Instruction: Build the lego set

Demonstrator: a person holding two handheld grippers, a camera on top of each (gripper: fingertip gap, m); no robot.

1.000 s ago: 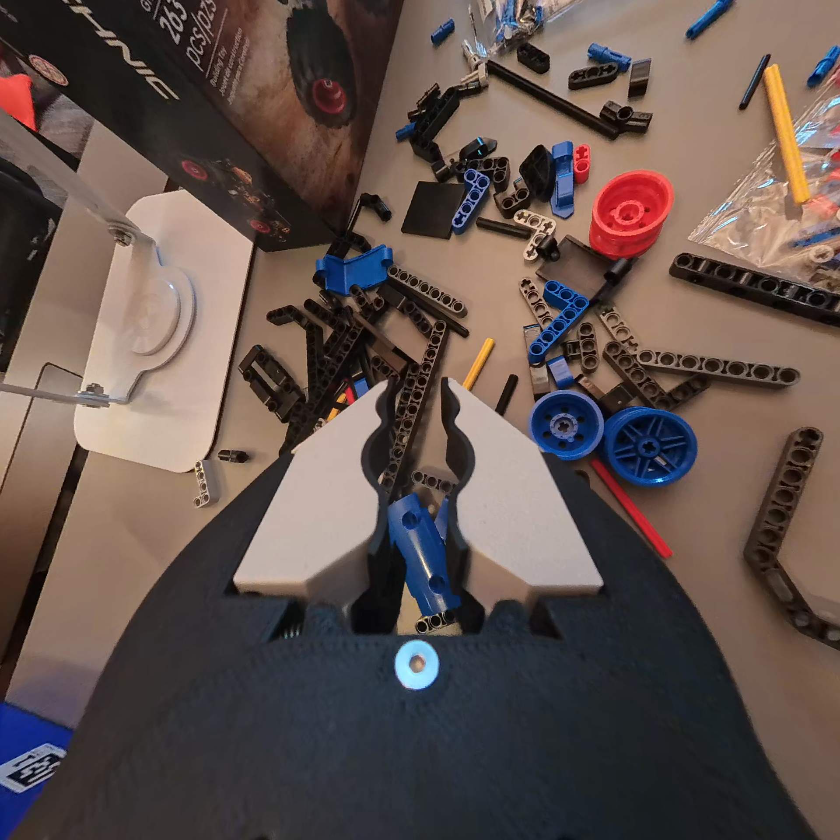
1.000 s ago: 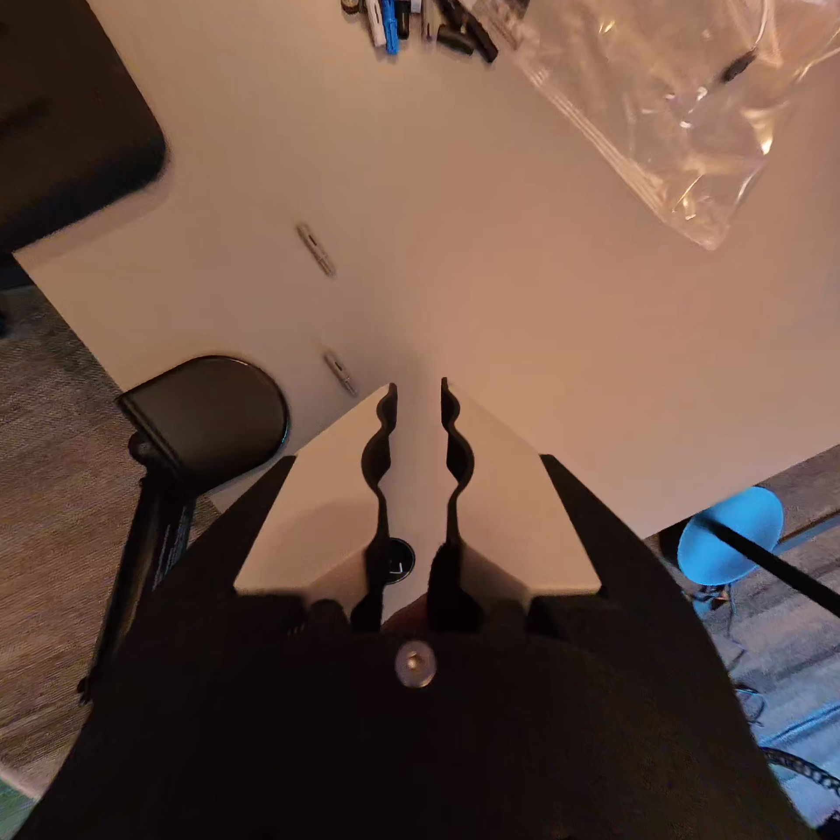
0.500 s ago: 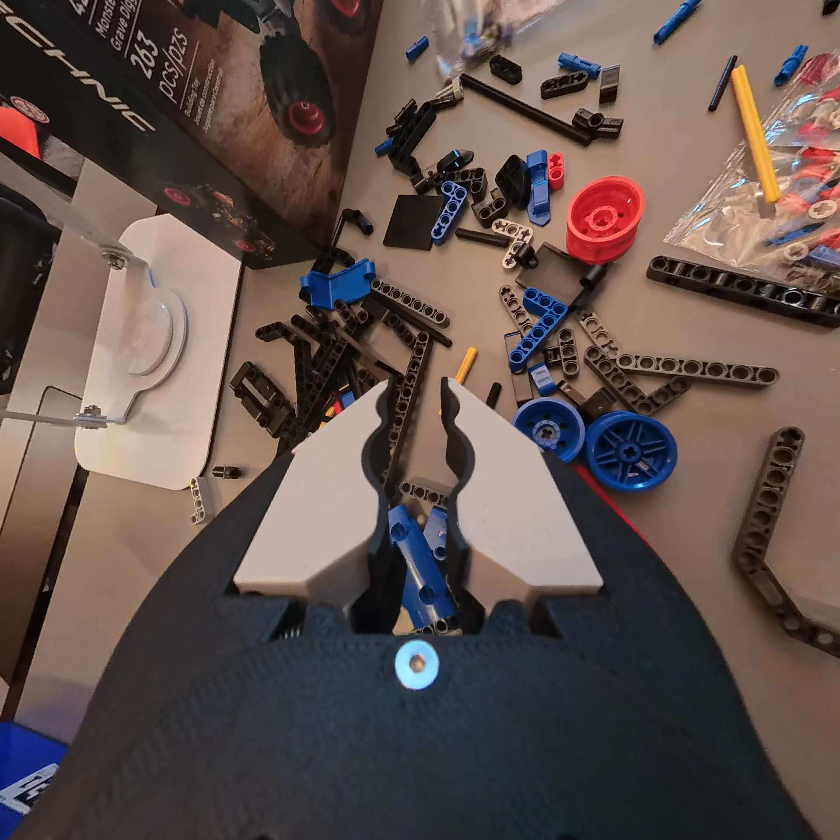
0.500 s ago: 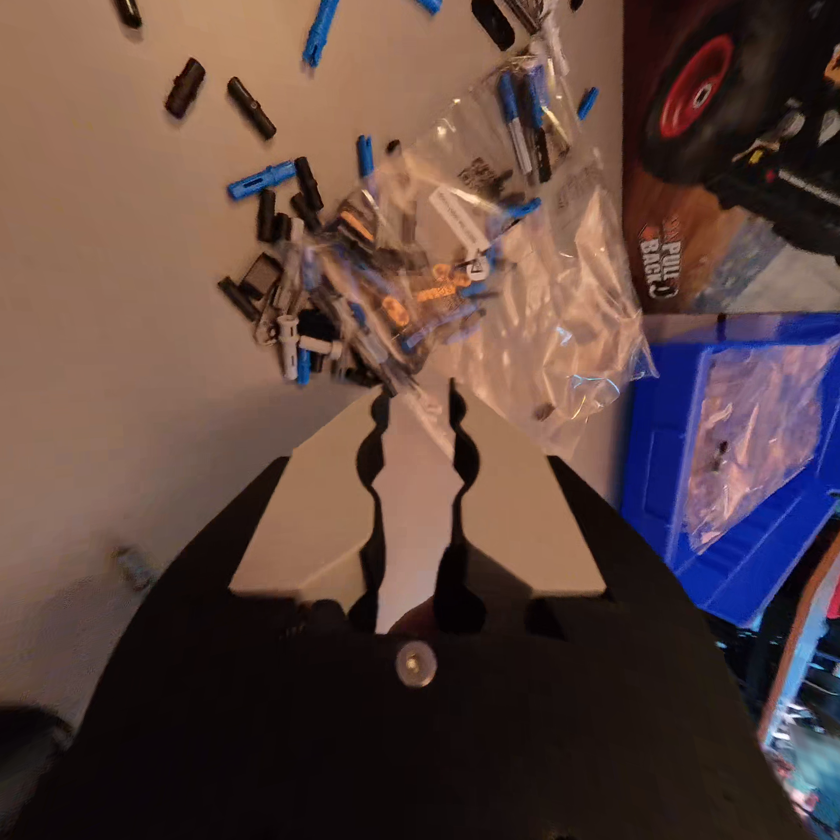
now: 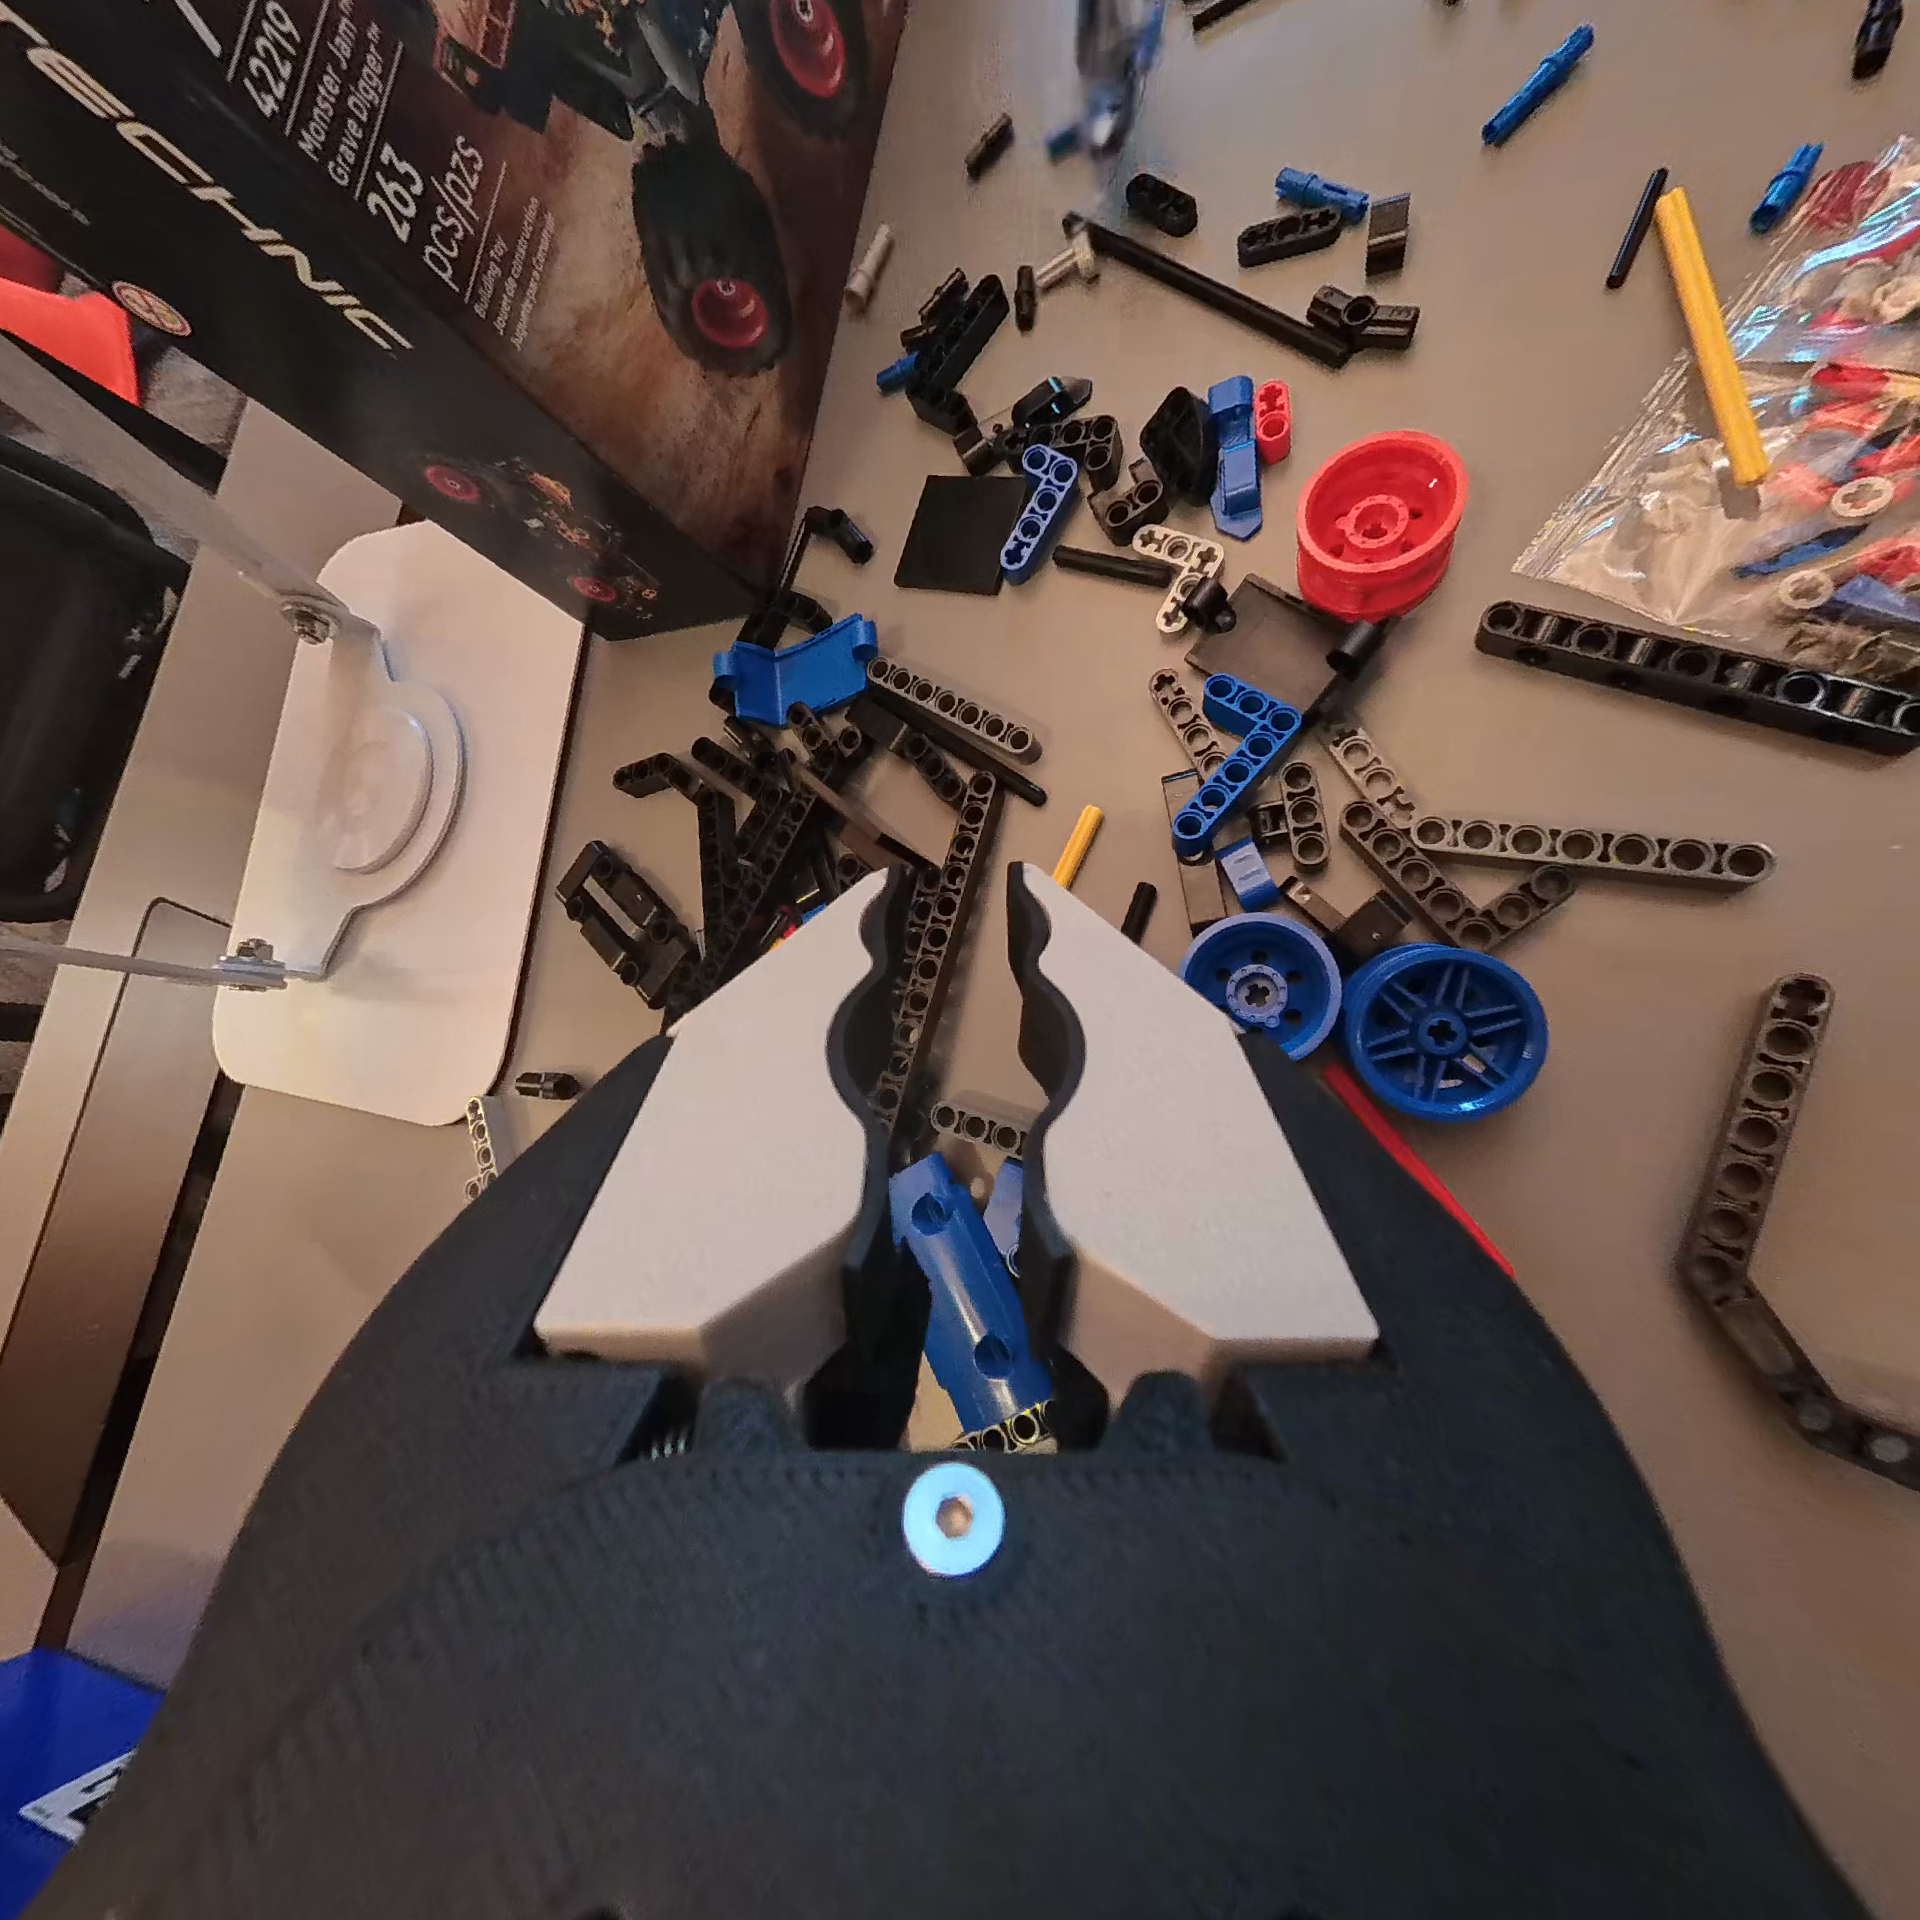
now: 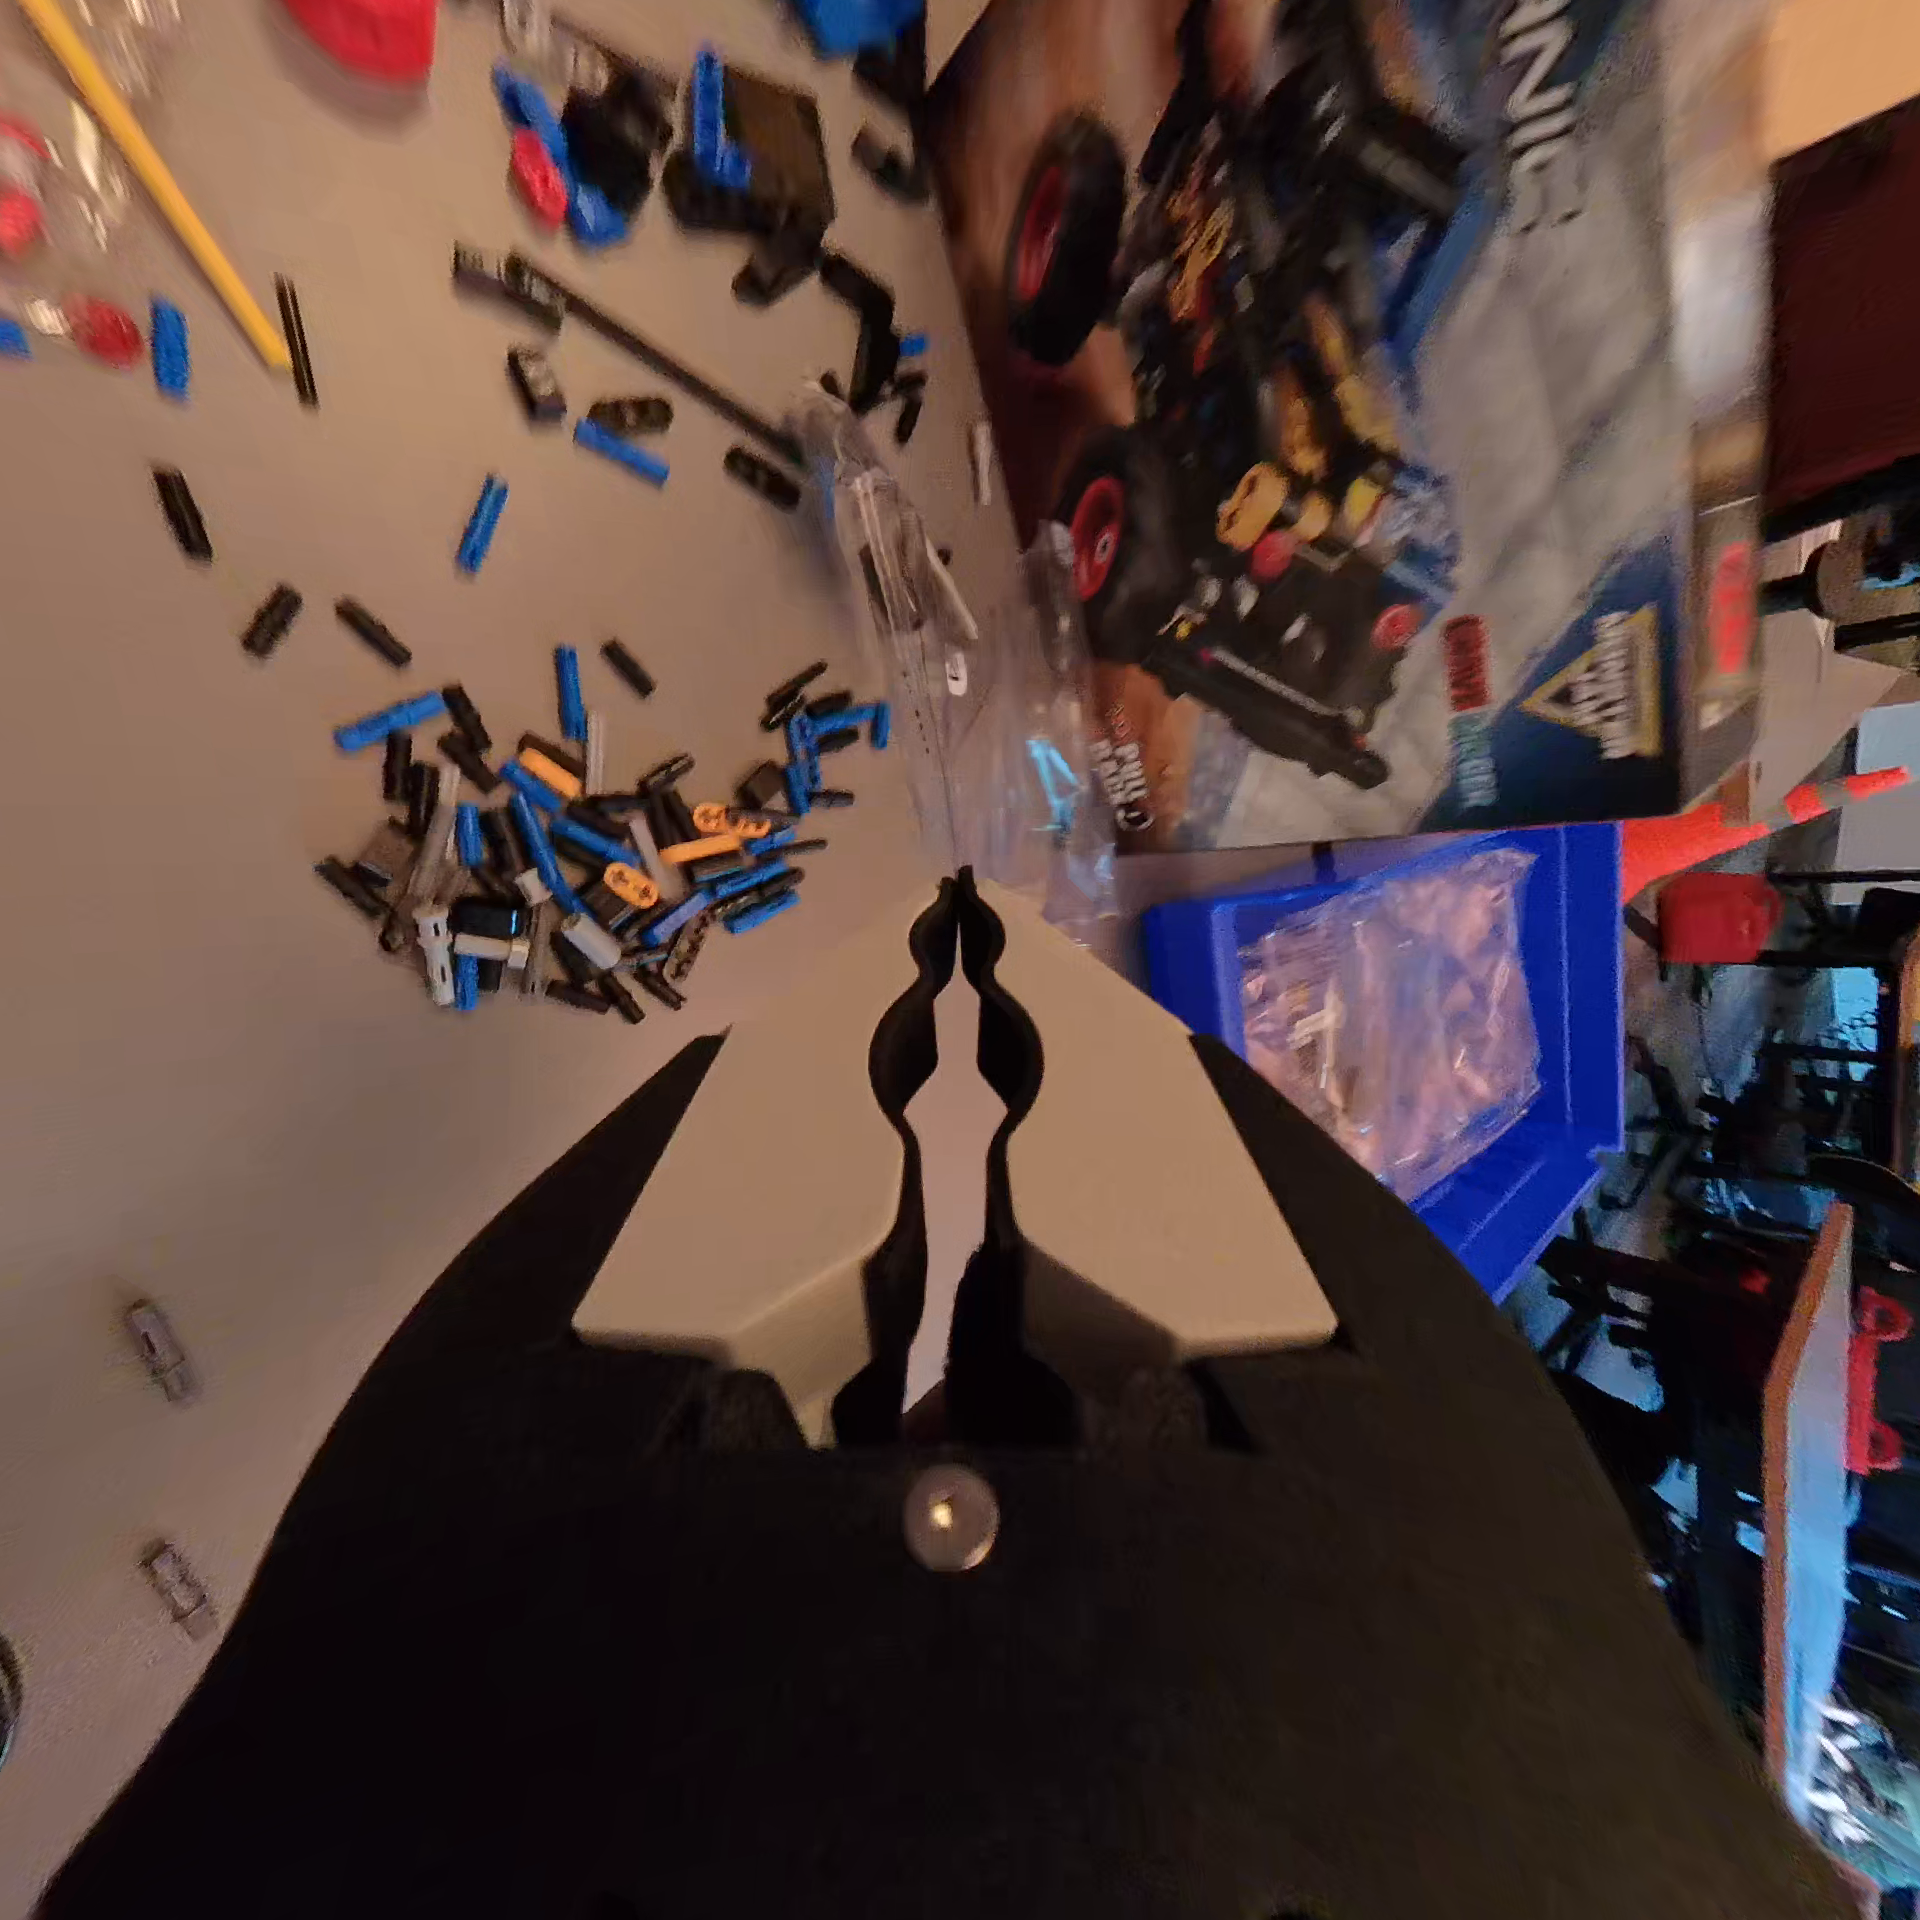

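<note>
My left gripper point(image 5: 951, 883) is open above a heap of black beams point(image 5: 790, 821). A blue pin-hole piece point(image 5: 966, 1288) shows in the gap near the finger bases and seems to lie on the table below. Loose parts lie ahead: a red wheel hub point(image 5: 1377, 525) and two blue wheels point(image 5: 1444, 1044). My right gripper point(image 6: 958, 883) is shut, its tips pinching the edge of a clear plastic bag point(image 6: 914, 603) that stretches away from them. A pile of small blue, black and orange pins point(image 6: 582, 842) lies left of the bag.
The set's box point(image 5: 520, 260) stands at the back left and also shows in the right wrist view point(image 6: 1299, 416). A white plate with a clear stand point(image 5: 395, 831) lies at the left. Another parts bag point(image 5: 1766, 468) is at the right. A blue bin point(image 6: 1590, 1039) holds a bag. About 30 centimeters separates my left fingertips from my right. From my left tips it is roughly 11 centimeters to the red wheel hub point(image 5: 1377, 525); from my right, 25 centimeters.
My right gripper swung from bare table over to the clear bag and shut on its edge; the pins now lie in a pile beside the bag. The left gripper only shifted slightly.
</note>
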